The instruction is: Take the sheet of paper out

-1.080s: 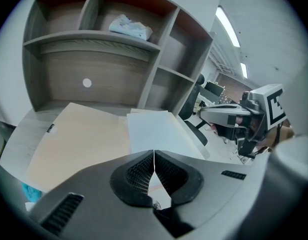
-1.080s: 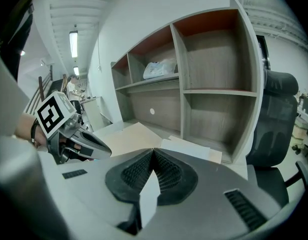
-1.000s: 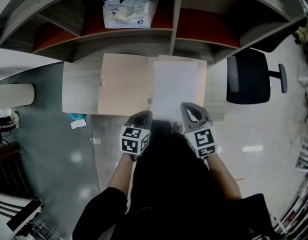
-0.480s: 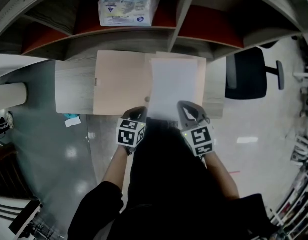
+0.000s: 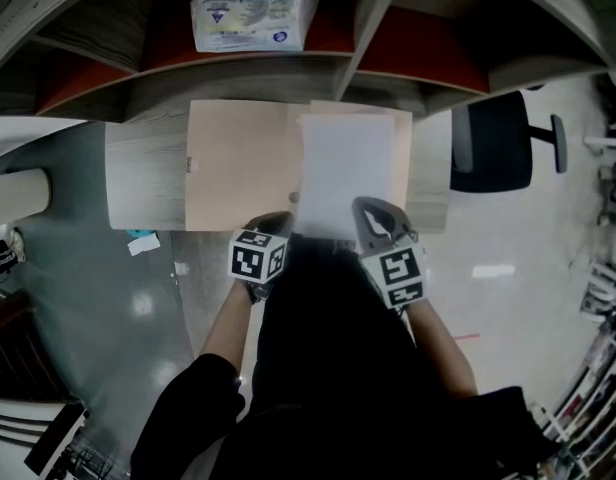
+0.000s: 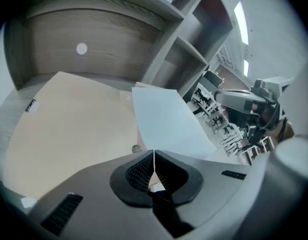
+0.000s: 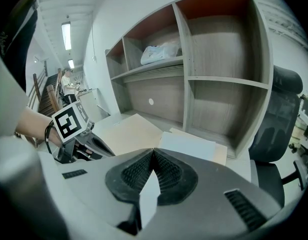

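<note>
A white sheet of paper [image 5: 346, 173] lies on the right half of an open beige folder [image 5: 238, 168] on the desk. Both grippers are at the sheet's near edge. My left gripper [image 5: 280, 218] is shut on the near left corner, and the sheet's edge shows as a thin white line between its pads [image 6: 154, 156]. My right gripper [image 5: 366, 210] is shut on the near right part, with white paper showing between its pads [image 7: 153, 156]. In the right gripper view the sheet [image 7: 186, 145] stretches ahead over the folder [image 7: 129, 131], and the left gripper [image 7: 76, 139] is at the left.
The wooden desk [image 5: 138, 178] stands against a shelf unit. A plastic pack [image 5: 253, 13] lies on the shelf above. A black office chair [image 5: 498, 148] stands right of the desk. The shelf's upright divider [image 5: 363, 28] rises behind the folder.
My left gripper has sunk a little toward the desk at the sheet's near left corner. The right gripper and the sheet stay much where they were.
</note>
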### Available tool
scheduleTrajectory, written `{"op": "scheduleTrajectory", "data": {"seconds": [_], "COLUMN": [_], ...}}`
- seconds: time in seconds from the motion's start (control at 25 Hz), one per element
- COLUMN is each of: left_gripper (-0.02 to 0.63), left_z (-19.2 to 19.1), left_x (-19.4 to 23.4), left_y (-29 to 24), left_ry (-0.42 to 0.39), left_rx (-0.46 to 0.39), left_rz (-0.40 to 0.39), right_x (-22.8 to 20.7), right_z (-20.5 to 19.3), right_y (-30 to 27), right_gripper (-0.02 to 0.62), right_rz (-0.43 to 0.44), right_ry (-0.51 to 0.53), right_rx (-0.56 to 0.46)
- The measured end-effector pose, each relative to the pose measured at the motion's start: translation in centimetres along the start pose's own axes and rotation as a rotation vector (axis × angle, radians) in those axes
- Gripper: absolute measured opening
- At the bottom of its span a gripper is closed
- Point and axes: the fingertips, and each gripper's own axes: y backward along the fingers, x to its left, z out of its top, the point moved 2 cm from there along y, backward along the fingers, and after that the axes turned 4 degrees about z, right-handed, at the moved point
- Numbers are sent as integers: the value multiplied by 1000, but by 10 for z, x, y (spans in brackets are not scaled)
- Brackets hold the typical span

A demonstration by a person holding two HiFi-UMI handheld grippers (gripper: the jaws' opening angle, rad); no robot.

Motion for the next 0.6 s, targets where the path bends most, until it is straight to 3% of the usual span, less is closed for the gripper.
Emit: {"op": "scheduleTrajectory", "data": {"seconds": [0.12,0.24,0.4,0.6], "left_gripper": [46,46,48,61], "left_z": [-1,-4,-3,-7], "left_x": [1,-1,0,6], "left_y": [-8,-14,-22,-28], "left_ry": [91,127,154,281], "left_rx": [12,48,67,86], "left_rz": [-68,-110,-132,-154], "right_x": [0,-1,-6,-11], "right_z": [0,-1,-2,1], "right_y": [0,0,-1,-2], "right_gripper": [17,17,17,17], "right_rz": [-8,-14,-20,-25], "right_ry": [-5,-10,-16,-30], "right_rx": [7,14,21,16]}}
